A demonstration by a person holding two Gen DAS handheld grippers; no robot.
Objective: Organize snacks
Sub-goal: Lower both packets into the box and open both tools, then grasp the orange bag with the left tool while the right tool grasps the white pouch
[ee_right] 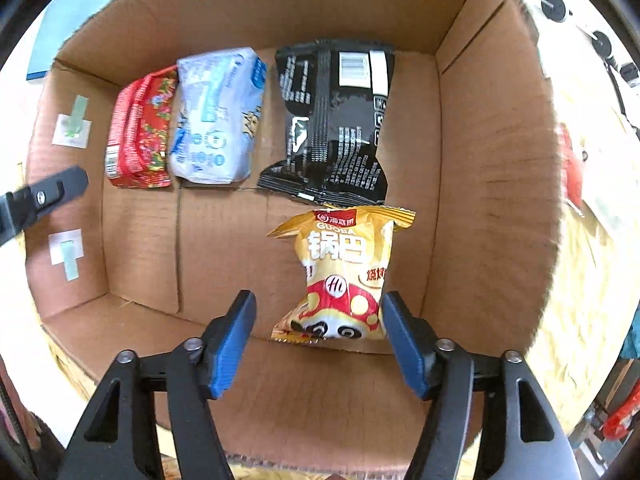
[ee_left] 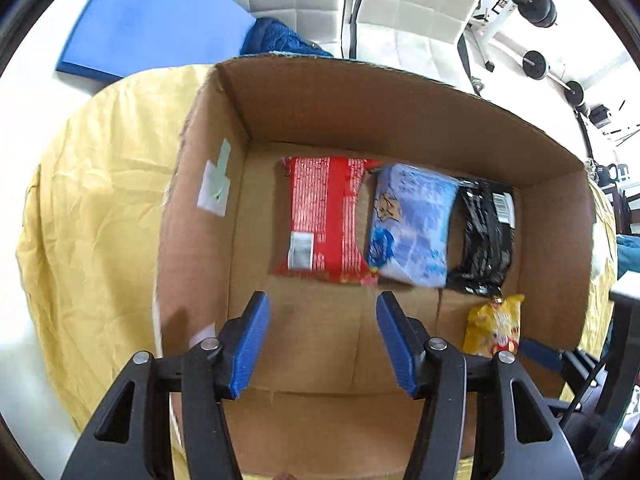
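Observation:
A cardboard box (ee_left: 360, 120) (ee_right: 492, 160) holds a row of three packets along its far side: a red one (ee_left: 324, 216) (ee_right: 140, 128), a pale blue one (ee_left: 412, 224) (ee_right: 218, 116) and a black one (ee_left: 486, 236) (ee_right: 336, 124). A yellow snack bag (ee_right: 344, 276) (ee_left: 496, 324) lies on the box floor in front of the black packet. My right gripper (ee_right: 318, 336) is open over the box's near edge, its right fingertip beside the yellow bag. My left gripper (ee_left: 322, 340) is open above the bare box floor, holding nothing.
The box sits on a yellow cloth (ee_left: 100, 200) over a table. A blue board (ee_left: 148, 20) and white padded chairs (ee_left: 404, 8) stand behind it. Gym weights (ee_left: 536, 64) lie at the far right. Tape patches (ee_right: 72, 124) mark the box's left wall.

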